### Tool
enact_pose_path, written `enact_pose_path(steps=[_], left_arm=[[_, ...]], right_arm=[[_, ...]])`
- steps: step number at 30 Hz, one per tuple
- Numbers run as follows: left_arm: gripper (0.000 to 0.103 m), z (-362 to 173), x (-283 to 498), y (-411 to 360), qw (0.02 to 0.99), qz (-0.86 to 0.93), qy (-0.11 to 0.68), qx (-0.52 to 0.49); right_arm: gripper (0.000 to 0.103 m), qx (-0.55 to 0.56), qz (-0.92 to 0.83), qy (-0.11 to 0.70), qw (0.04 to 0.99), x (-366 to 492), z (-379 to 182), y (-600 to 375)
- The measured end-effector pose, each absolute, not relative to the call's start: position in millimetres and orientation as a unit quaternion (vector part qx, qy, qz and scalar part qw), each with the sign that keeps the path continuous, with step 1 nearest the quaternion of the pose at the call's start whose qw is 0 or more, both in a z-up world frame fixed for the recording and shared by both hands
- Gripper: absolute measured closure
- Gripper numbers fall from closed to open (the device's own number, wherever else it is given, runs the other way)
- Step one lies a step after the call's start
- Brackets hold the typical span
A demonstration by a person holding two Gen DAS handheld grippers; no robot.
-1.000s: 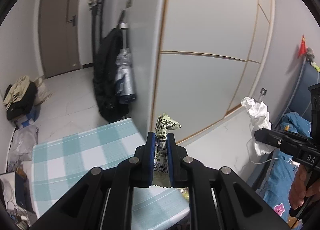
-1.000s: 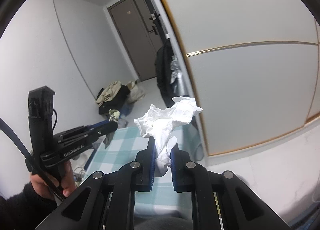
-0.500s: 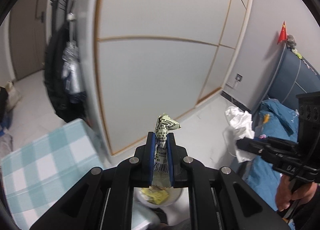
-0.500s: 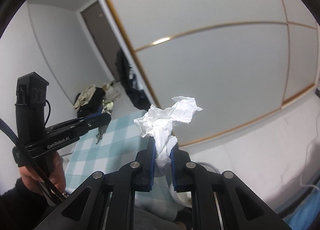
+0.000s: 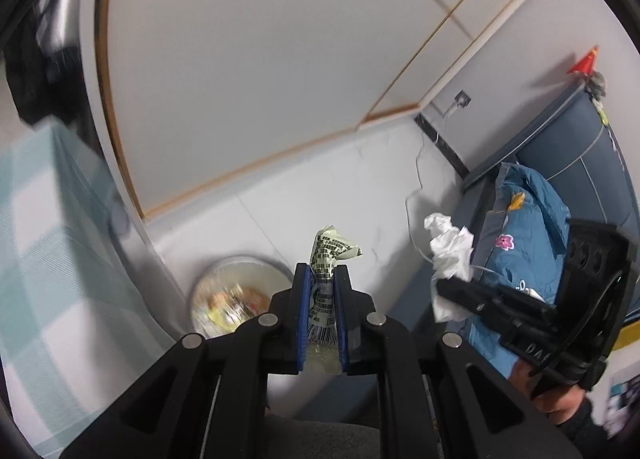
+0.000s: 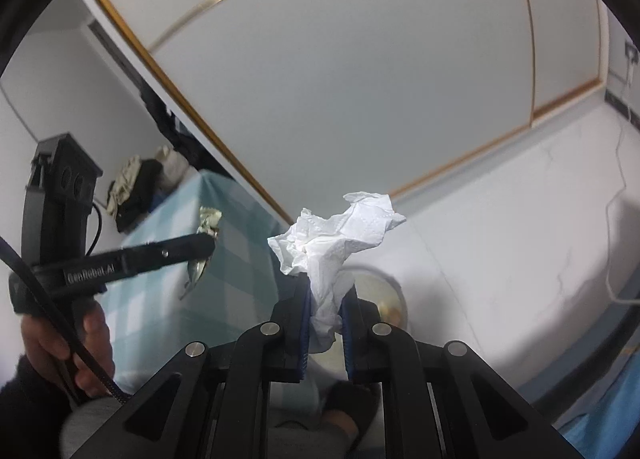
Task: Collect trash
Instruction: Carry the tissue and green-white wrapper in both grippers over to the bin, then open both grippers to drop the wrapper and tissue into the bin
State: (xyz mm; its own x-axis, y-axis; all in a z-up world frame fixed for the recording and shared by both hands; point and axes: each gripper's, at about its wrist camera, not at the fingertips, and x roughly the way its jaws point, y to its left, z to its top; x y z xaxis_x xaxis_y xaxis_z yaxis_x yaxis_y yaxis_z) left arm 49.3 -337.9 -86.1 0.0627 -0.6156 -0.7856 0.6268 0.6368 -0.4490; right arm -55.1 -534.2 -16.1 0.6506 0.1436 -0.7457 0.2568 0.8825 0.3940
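My left gripper (image 5: 322, 279) is shut on a crumpled printed wrapper (image 5: 330, 255), pale green with black print and a barcode. My right gripper (image 6: 326, 293) is shut on a crumpled white tissue (image 6: 336, 231). Both are held in the air above a round trash bin (image 5: 236, 295) on the floor, with yellowish trash inside, blurred. The bin's rim (image 6: 394, 295) shows just behind the tissue in the right wrist view. The right gripper with the tissue (image 5: 450, 251) shows at the right in the left wrist view. The left gripper with the wrapper (image 6: 208, 219) shows at the left in the right wrist view.
A table with a teal checked cloth (image 5: 44, 243) stands left of the bin. White wardrobe panels with gold trim (image 5: 248, 59) rise behind. A blue bed with floral bedding (image 5: 524, 227) is at the right. A white cable (image 6: 616, 227) hangs by the wall.
Both grippers have swung right and tilted down from the table toward the floor. The trash bin has come into full view below them. Both still hold their trash.
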Motion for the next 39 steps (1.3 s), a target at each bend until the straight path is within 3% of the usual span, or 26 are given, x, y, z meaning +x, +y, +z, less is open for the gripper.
enact_pose_path(steps=[16,35,37,39], left_arm=[[0.095,-177,77,-369,0.652,-0.342,0.676,0.029],[0.094,-233,94,-376,0.617,-0.253,0.744,0.030],[0.093,-233,95,-375,0.619,-0.246,0.746,0.029],[0.076,-234,94,-373,0.620,-0.237,0.747,0.033]], right_arm=[[0.091,0.309,-0.007,0.516,0.799,-9,-144,-537],[0.091,0.339,0.001,0.544,0.767,9,-189,-531],[0.091,0.340,0.001,0.544,0.767,10,-189,-531],[0.091,0.338,0.003,0.545,0.767,10,-188,-532]])
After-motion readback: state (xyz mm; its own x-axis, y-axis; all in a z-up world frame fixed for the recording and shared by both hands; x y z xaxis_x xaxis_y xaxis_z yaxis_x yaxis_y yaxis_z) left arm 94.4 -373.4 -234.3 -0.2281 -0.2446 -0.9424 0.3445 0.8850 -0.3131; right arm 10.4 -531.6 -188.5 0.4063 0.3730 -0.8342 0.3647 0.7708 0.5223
